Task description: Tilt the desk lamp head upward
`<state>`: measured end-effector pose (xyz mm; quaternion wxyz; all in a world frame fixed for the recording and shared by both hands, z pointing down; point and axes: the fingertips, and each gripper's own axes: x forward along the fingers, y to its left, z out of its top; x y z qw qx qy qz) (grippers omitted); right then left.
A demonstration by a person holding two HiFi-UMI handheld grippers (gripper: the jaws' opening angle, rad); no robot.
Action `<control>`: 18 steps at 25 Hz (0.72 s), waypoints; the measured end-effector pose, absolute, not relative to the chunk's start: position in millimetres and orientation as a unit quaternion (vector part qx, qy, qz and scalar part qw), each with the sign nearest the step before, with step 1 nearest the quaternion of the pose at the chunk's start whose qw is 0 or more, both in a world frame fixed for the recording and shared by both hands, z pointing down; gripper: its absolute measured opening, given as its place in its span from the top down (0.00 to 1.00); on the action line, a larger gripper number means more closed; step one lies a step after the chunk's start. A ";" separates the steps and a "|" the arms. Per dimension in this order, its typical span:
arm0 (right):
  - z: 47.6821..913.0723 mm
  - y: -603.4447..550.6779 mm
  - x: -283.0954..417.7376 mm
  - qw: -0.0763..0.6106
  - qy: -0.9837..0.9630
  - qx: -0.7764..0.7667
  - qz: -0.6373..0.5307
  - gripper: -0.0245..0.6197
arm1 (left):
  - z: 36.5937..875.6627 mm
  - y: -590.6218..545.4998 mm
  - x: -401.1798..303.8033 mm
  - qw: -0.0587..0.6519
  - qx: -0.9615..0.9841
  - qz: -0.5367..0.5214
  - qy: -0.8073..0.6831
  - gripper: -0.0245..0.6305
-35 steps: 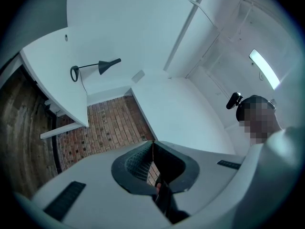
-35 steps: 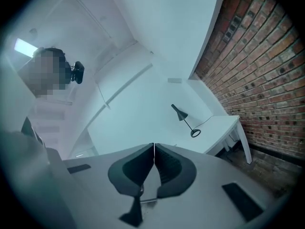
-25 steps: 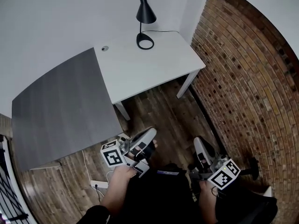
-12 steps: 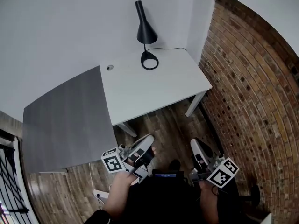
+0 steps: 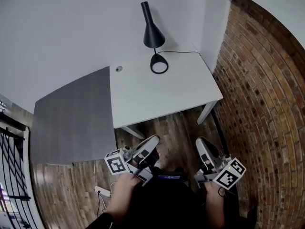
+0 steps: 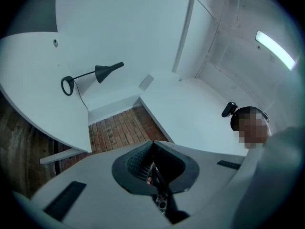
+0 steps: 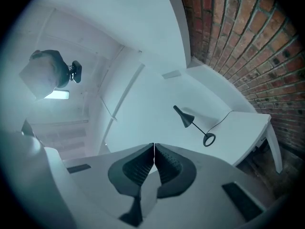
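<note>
My left gripper [image 5: 150, 143] and right gripper [image 5: 202, 146] are both pinched shut and empty. The lamp [image 5: 153, 33] stands upright, well ahead on the desk [image 5: 162, 95], more in line with the left.

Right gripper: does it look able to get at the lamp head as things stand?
Probably not from here. The right gripper is shut and held low, short of the near edge of the table; the lamp head stands at its far side. Nothing on top blocks the way.
</note>
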<state>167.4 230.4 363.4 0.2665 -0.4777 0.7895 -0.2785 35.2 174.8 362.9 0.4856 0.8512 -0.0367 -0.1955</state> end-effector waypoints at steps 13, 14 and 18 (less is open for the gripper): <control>353.7 177.9 196.5 0.251 0.789 -0.491 -0.270 0.94 | 369.5 113.5 77.7 0.505 0.833 -0.225 -0.007 0.95; 351.9 170.1 199.3 0.248 0.789 -0.494 -0.269 0.94 | 368.2 104.1 81.5 0.505 0.833 -0.227 -0.004 0.95; 346.1 129.8 205.1 0.238 0.790 -0.496 -0.270 0.94 | 358.3 63.5 91.5 0.494 0.837 -0.236 0.007 0.95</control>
